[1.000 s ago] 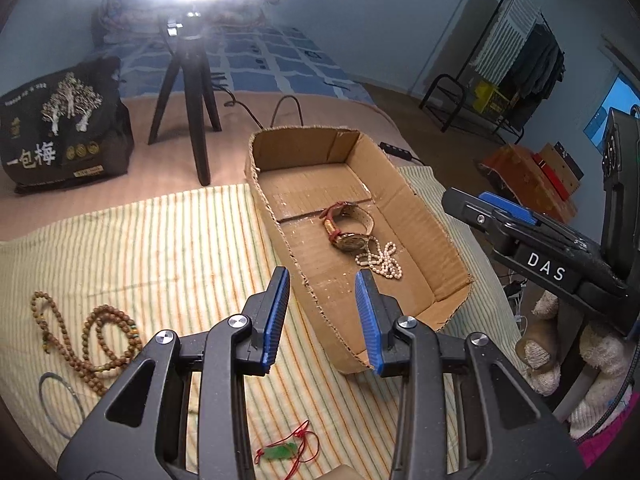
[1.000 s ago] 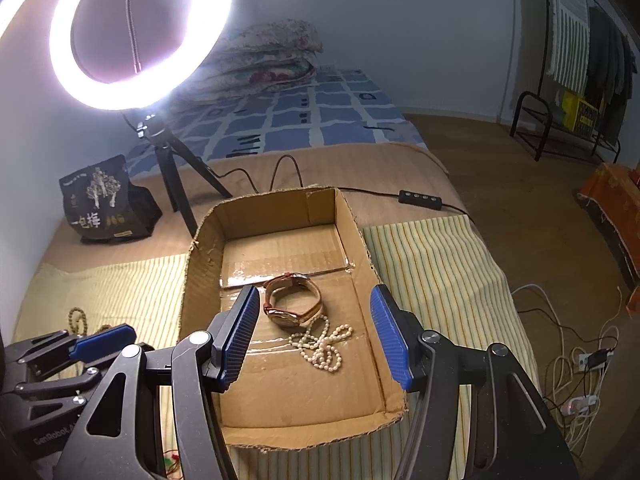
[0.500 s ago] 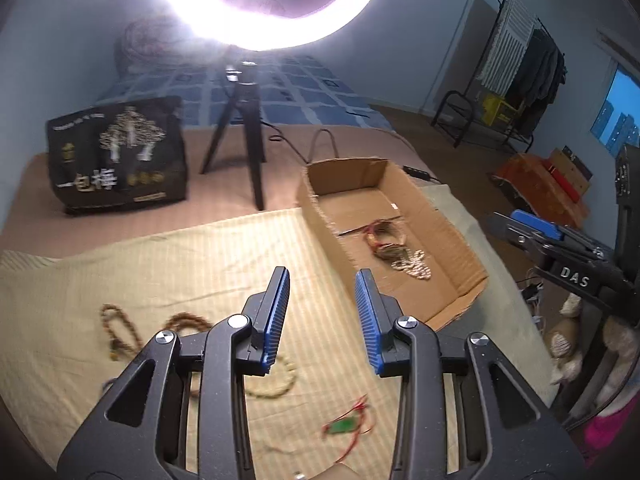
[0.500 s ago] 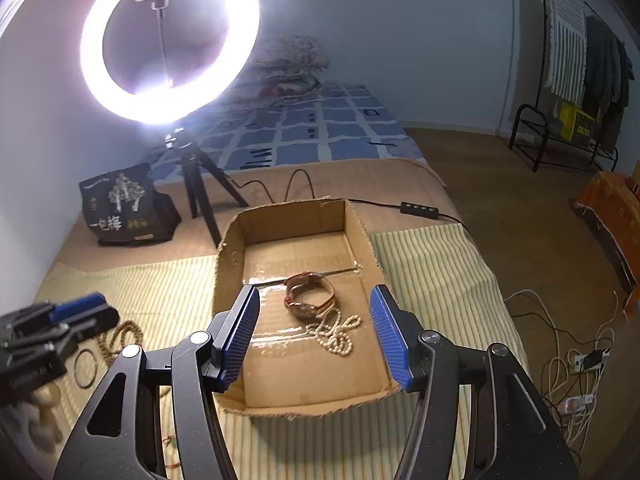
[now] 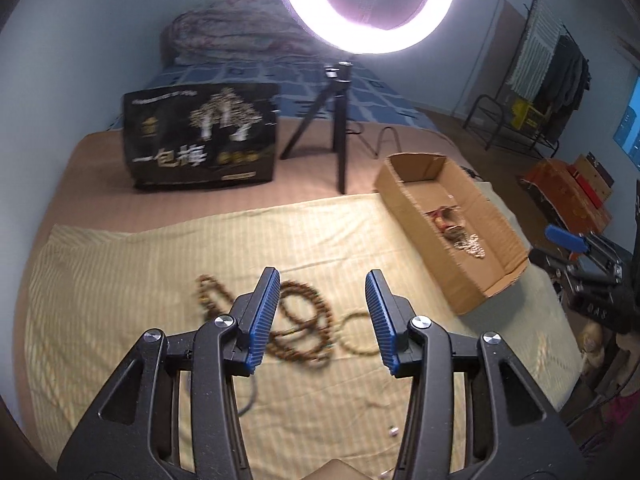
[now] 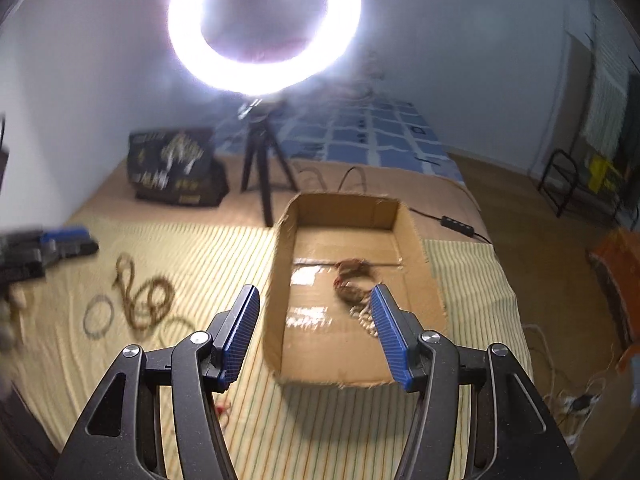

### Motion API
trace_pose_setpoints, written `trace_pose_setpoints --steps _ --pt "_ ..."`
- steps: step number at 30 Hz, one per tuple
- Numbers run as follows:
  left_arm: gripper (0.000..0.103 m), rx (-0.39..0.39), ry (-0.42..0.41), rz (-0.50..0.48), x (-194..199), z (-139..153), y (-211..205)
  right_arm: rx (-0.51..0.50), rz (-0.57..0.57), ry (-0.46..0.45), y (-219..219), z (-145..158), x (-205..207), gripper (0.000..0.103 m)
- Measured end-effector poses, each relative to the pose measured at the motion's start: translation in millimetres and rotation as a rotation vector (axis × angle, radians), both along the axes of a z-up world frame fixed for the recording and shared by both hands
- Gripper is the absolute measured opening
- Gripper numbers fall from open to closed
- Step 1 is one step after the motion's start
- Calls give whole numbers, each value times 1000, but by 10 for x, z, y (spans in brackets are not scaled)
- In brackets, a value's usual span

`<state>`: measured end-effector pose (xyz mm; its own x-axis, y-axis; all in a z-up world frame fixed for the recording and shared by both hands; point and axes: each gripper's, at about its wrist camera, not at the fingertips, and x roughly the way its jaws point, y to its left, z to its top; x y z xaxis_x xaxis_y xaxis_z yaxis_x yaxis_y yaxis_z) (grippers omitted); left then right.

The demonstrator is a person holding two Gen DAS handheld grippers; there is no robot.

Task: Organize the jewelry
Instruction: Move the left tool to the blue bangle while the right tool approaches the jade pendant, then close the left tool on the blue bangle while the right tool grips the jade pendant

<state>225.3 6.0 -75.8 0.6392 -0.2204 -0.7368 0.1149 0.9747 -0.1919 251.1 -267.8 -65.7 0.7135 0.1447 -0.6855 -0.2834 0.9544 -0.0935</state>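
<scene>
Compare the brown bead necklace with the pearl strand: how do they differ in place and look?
The brown bead necklace lies on the striped cloth, outside the cardboard box; the pearl strand lies inside it. The necklace is dark brown and spread in wide loops; the strand is pale and bunched. Nothing holds either.

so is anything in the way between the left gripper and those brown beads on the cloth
Nothing visible. The left gripper, jaws open and empty and just opened wider, looks straight over the brown beads, which lie loose on bare striped cloth. The box sits off to the side, clear of that path.
</scene>
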Motion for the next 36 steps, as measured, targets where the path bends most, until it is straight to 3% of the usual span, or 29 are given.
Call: trace_pose_setpoints --steps 8,12,16,25,36 --pt "45 -13 50 58 -139 -132 466 -37 72 81 247 -194 -221 57" --pt "67 -34 101 64 -197 -285 621 -20 114 126 344 -297 -343 57" --pt "70 -53 167 72 -220 -484 731 -5 133 169 416 -415 -435 57" --pt "71 -76 314 90 -150 -964 844 59 151 320 488 -773 -447 57" --pt "71 -148 390 154 3 -1293 938 55 159 375 556 -978 -420 57"
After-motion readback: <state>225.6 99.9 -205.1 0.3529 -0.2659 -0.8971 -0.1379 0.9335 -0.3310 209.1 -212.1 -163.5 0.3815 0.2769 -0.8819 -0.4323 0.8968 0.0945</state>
